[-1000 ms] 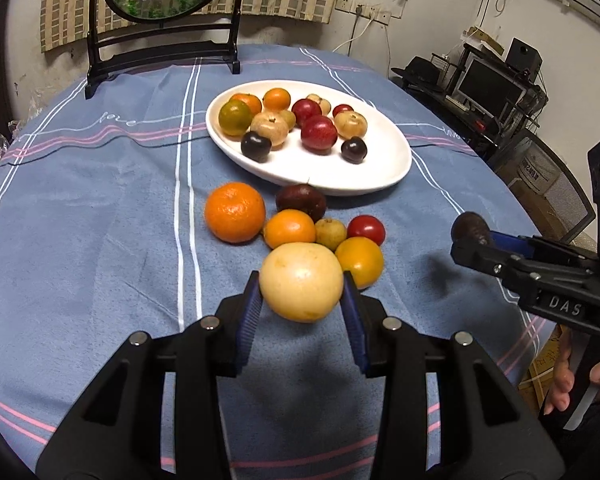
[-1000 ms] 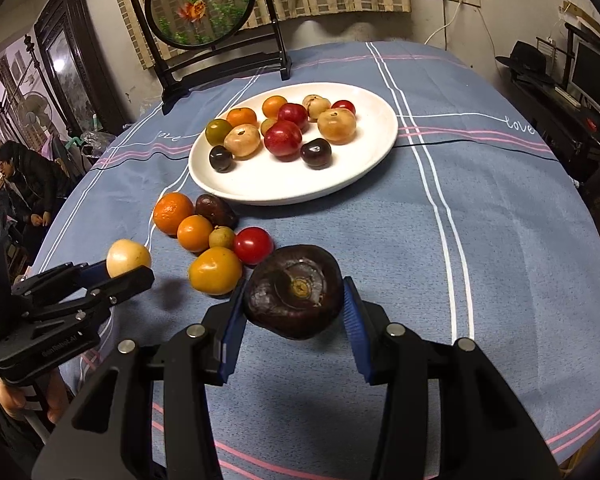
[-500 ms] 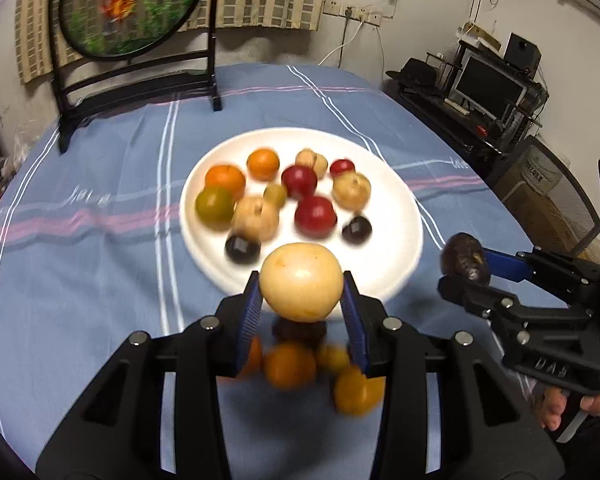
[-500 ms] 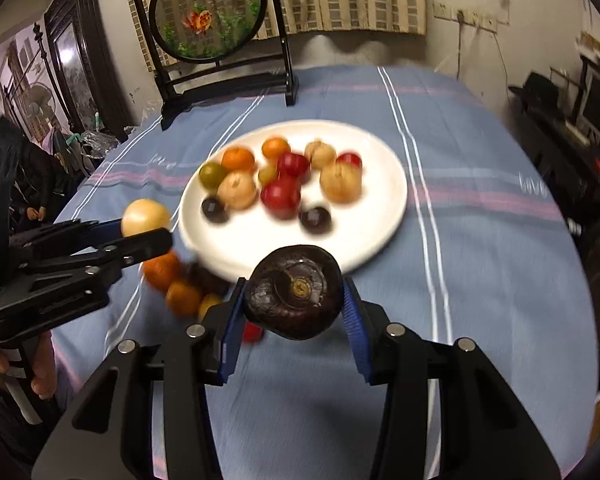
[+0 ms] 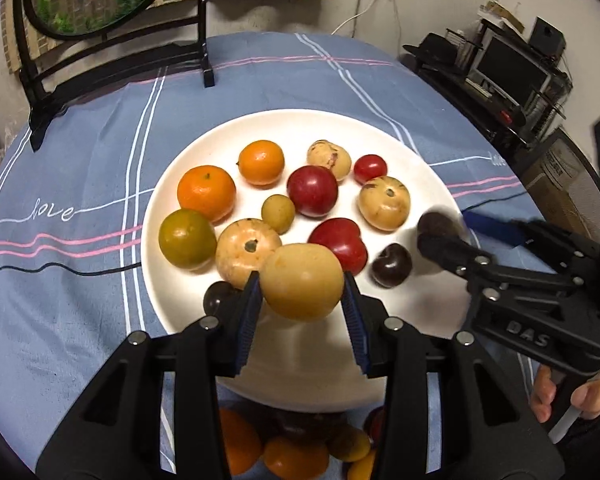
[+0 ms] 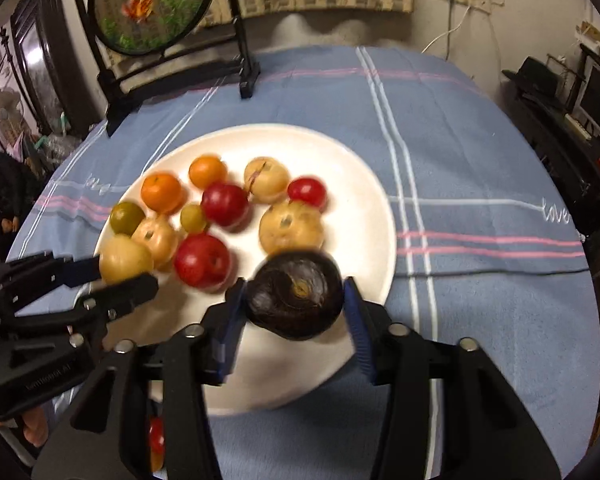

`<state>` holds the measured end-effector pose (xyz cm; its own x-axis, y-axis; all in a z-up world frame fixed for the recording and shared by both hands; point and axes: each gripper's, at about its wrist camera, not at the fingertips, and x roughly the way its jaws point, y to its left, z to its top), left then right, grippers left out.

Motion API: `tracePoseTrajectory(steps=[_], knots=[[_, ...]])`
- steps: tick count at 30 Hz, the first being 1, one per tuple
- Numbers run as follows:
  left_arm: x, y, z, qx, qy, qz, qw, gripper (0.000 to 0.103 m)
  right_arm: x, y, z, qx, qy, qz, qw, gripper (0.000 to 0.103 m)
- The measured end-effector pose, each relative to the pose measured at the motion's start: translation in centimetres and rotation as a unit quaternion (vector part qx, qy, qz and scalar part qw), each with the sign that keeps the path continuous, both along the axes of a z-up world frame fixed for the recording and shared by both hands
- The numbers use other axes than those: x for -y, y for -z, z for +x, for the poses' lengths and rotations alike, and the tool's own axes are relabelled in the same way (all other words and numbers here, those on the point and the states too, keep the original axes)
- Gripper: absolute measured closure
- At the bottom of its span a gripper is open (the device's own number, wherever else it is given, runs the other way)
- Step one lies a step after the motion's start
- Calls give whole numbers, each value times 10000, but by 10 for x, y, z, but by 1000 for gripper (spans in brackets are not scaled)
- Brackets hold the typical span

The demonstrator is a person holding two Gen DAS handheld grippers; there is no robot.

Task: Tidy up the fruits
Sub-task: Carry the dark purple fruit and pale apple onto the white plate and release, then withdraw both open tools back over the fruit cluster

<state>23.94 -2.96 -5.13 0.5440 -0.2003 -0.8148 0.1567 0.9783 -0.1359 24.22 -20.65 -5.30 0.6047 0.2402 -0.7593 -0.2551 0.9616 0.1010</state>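
A white oval plate on the blue tablecloth holds several fruits: oranges, red plums, tan fruits, dark plums. My left gripper is shut on a pale yellow round fruit and holds it above the plate's near part. It also shows in the right wrist view. My right gripper is shut on a dark purple-brown fruit, held above the plate's near right part. It shows in the left wrist view at the plate's right edge.
Several loose fruits lie on the cloth just in front of the plate, partly hidden under my left gripper. A round framed screen on a black stand stands at the table's far side. Shelves and a monitor stand right of the table.
Both grippers have moved forward with their fruits, from over the loose fruit pile to above the plate. The loose fruits now lie beneath and behind the fingers.
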Motion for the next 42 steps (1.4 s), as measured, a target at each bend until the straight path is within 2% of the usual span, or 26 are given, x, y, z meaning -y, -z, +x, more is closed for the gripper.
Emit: tracePoseTrajectory(steps=[1, 4, 8, 11, 15, 18, 27, 33, 36, 39, 42], knots=[[-2, -1, 0, 11, -26, -45, 10000, 53, 2, -4, -1, 177, 68, -16, 9998, 35], [-10, -13, -9, 180, -103, -176, 9996, 37, 11, -13, -7, 230, 122, 171, 9995, 34], [-30, -36, -46, 509, -281, -438, 9974, 36, 27, -27, -28, 203, 260, 361, 9988, 34], [-41, -44, -84, 781, -399, -373, 9955, 35, 38, -32, -58, 119, 287, 570, 9979, 34], [-52, -39, -132, 941, -483, -349, 9938, 32, 40, -26, -103, 25, 200, 715, 9972, 34], [-61, -32, -152, 892, -602, -341, 9936, 32, 34, -20, -124, -92, 107, 699, 9975, 34], [-73, -27, -177, 861, -675, -424, 9931, 32, 2, -16, -154, -174, -270, 467, 9984, 34], [-88, -22, -184, 816, -808, -507, 9921, 32, -33, -2, -168, -382, -771, 364, 9956, 34], [-99, -19, -188, 798, -910, -557, 9911, 32, -47, 7, -168, -491, -951, 457, 9932, 34], [-109, -16, -192, 788, -1011, -597, 9900, 32, -57, 15, -164, -402, -972, 500, 9932, 34], [-116, -15, -196, 777, -1068, -613, 9893, 32, -67, 26, -152, -574, -988, 432, 9925, 39]])
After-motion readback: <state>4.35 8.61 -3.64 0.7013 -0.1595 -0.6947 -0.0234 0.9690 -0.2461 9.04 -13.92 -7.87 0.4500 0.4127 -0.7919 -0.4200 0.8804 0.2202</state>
